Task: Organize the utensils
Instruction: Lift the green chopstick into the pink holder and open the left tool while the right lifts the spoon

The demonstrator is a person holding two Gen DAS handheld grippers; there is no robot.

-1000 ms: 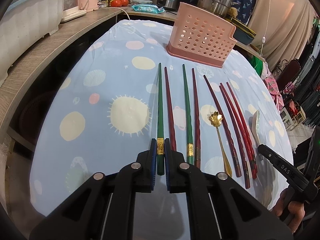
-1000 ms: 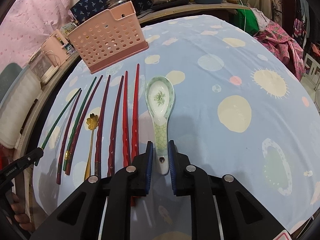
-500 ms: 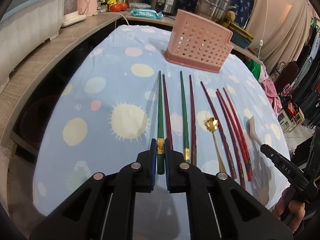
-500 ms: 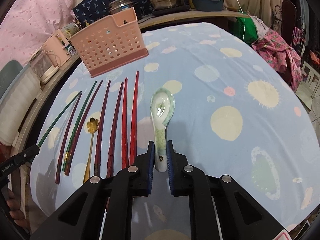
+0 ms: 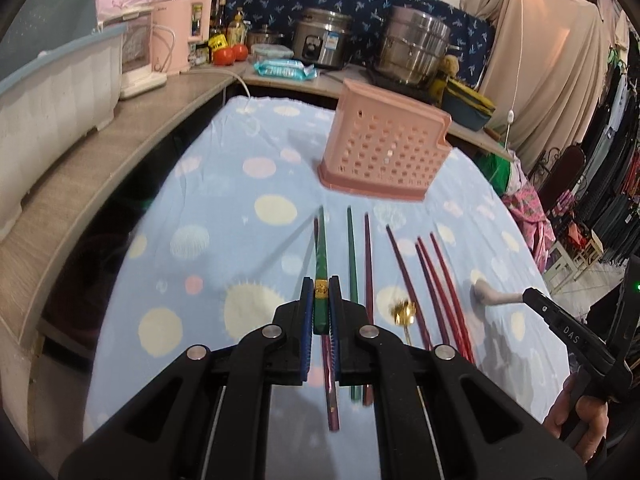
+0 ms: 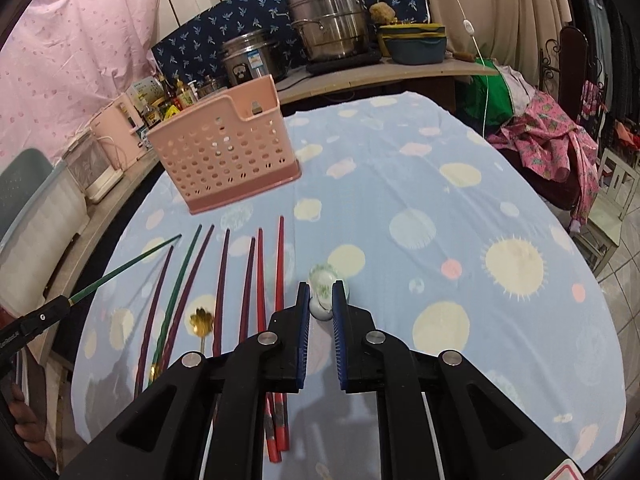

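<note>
Meanwhile, the pink basket [image 6: 224,156] stands with nothing visible inside.

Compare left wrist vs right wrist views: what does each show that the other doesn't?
Left wrist only: tomatoes and a wipes pack on the counter, and the left gripper shut on the green chopstick.

Right wrist only: the pink curtain, the basket interior, and the right gripper shut on the spoon, seen end-on.

Both: basket, steel pots, tablecloth, gold spoon, red chopsticks, and each other's gripper at the frame edge.
</note>
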